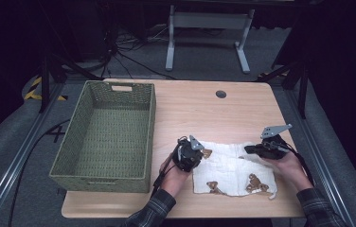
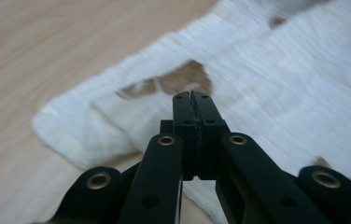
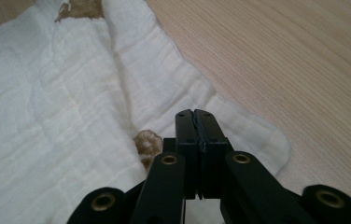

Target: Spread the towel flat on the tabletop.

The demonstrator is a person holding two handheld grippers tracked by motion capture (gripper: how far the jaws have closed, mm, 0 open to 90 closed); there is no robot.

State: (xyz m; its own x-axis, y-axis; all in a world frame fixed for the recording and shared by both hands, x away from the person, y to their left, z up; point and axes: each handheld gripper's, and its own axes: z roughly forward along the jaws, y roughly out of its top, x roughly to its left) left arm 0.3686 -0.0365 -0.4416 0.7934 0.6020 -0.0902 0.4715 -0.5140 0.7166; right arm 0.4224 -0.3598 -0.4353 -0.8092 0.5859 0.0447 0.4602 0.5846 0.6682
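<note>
White cloth (image 1: 233, 168) lies part-folded on desk (image 1: 204, 113), not yet in basket (image 1: 105, 137); left gripper (image 2: 192, 94) and right gripper (image 3: 195, 112) both closed, holding nothing.

White cloth (image 1: 233, 165) with brown, perhaps bear-shaped, prints; olive-green woven basket (image 1: 105, 135).

Light wooden tabletop (image 1: 204, 111) is bare across the far half and middle, open passage there. Tall-walled green woven rectangular basket (image 1: 105, 137) takes up the whole left side; its walls block level moves from the right, entry from above. White crumpled cloth with brown prints (image 1: 233, 170) lies flat at near right, low, no barrier. Small round grey grommet (image 1: 221, 94) sits flush near the far edge. Narrow bare strip between basket wall and cloth.
</note>
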